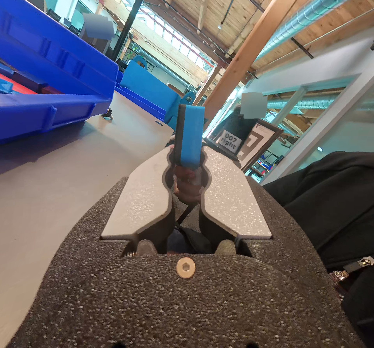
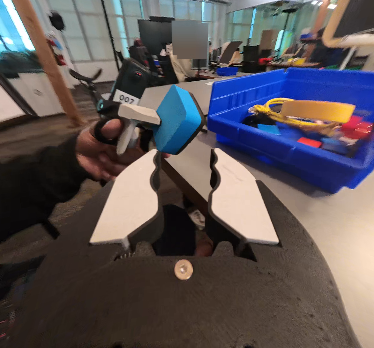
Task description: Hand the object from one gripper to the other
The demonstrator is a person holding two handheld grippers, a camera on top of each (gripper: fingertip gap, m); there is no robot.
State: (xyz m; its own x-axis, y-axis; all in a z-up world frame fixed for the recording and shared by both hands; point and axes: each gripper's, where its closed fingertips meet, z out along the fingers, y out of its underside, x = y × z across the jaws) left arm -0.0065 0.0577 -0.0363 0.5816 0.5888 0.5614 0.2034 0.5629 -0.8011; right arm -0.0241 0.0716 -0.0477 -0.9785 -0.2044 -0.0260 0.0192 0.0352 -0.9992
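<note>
The left gripper [image 1: 187, 157] has its jaws clenched on the lower end of a blue foam block [image 1: 190, 134] with a thin black backing layer. In the left wrist view the block stands upright out of the jaw tips, narrow edge toward the camera.

The right gripper [image 2: 183, 156] has its jaws released, spread wider than the block's thin side, and they hold nothing. In the right wrist view the block [image 2: 179, 122] hangs just above and ahead of the right gripper's left fingertip [image 2: 153, 153]; whether they touch cannot be told.

Handling judgement: the block looks light and soft, likely compressible, with a matte, non-slippery surface. It should tolerate firm pressure. The best hold appears to be across the 2 broad faces, blue foam and black backing, on the free end away from the left gripper [image 2: 141, 114].

Beside the block, a blue bin [image 2: 303, 156] of mixed items sits on the desk [image 2: 313, 227].
</note>
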